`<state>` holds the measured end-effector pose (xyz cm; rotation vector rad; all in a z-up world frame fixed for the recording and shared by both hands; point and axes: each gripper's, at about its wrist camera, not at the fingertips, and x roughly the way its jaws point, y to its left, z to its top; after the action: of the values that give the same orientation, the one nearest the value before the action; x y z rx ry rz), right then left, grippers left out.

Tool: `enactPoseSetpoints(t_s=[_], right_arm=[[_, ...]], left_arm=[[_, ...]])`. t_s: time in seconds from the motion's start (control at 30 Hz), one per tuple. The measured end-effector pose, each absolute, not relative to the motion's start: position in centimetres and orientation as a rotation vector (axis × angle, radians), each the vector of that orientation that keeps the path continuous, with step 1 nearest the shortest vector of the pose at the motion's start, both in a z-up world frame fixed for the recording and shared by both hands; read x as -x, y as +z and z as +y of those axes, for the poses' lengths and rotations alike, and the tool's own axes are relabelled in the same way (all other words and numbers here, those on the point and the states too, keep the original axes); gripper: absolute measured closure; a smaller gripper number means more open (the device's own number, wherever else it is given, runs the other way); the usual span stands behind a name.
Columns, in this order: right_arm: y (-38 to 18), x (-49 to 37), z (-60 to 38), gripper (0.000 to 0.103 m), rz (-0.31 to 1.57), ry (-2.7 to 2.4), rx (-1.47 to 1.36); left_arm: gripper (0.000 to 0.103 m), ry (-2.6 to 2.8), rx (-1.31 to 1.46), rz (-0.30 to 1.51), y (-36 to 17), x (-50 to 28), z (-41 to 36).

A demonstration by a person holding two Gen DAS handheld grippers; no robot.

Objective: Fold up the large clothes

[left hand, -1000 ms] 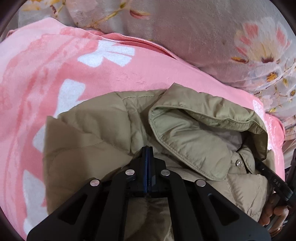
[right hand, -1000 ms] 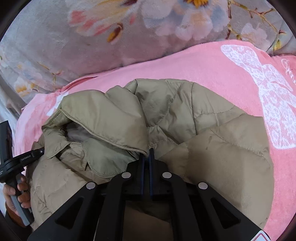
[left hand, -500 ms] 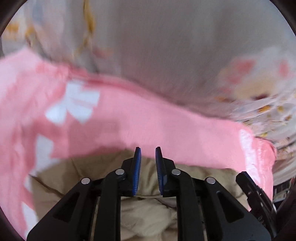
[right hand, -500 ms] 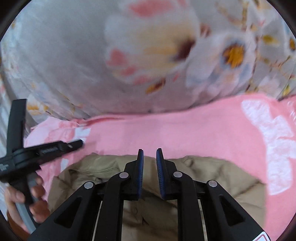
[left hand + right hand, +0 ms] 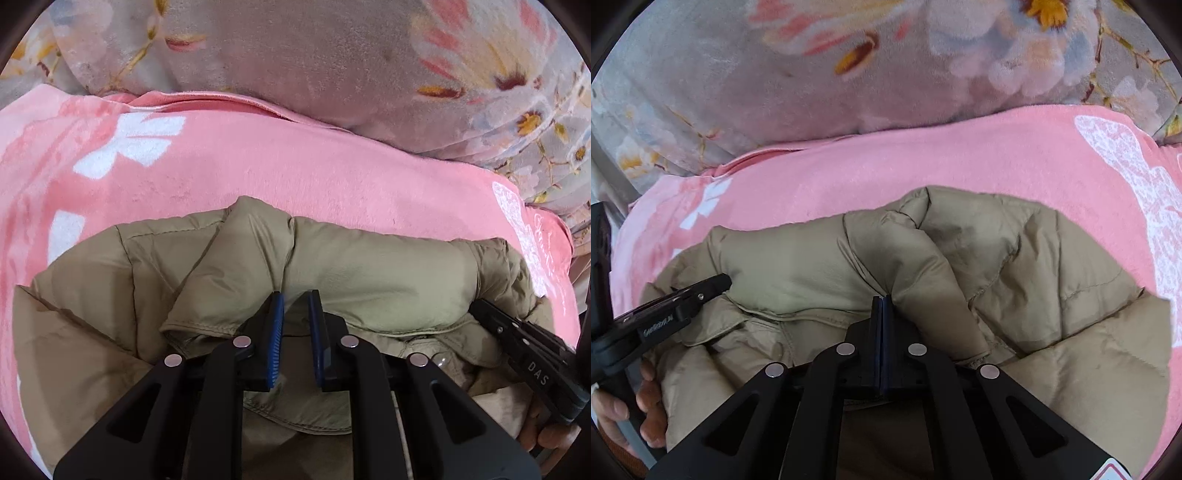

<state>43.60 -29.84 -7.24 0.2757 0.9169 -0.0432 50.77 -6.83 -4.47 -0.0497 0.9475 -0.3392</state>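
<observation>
A khaki quilted puffer jacket [image 5: 369, 273] lies bunched on a pink blanket [image 5: 295, 166]; it also shows in the right wrist view [image 5: 1034, 258]. My left gripper [image 5: 296, 299] is open, its blue pads just above the jacket's collar fold, holding nothing. My right gripper [image 5: 882, 301] has its jaws pressed together at a fold of the jacket by the collar. The left gripper shows at the left of the right wrist view [image 5: 713, 286], and the right gripper at the right of the left wrist view [image 5: 480, 306].
The pink blanket [image 5: 923, 166] with white prints covers the bed. A grey floral quilt [image 5: 332, 55] is heaped along the far edge and also shows in the right wrist view [image 5: 849, 66]. The person's hands hold both handles.
Both grippers let go of the jacket and lifted, then came back down. The hood is now folded flat over the jacket. The right gripper has shut again; the left stays open.
</observation>
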Motion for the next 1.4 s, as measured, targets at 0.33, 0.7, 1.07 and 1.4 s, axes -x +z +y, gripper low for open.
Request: enactPoseSetpoints(t_s=[0.33, 0.7, 1.07, 1.4], right_arm=[[-7.9, -43.7, -29.1, 0.103, 0.879, -0.08, -0.237], [-8.2, -44.0, -29.6, 0.103, 0.886, -0.071, -0.249], [-0.6, -27.8, -32.1, 0.052, 0.817, -0.03, -0.365], [-5.1, 3.2, -36.4, 0.029, 0.939, -0.264, -0.458]], left_arm=[[0.09, -0.296, -0.024, 0.849, -5.7, -49.6, -7.9], [0.091, -0.255, -0.094, 0.837, -5.8, -49.4, -8.8], [0.03, -0.32, -0.018, 0.891, -0.9, -40.0, -2.9], [0.011, -0.178, 0.289, 1.071, -5.0, -18.6, 18.0]])
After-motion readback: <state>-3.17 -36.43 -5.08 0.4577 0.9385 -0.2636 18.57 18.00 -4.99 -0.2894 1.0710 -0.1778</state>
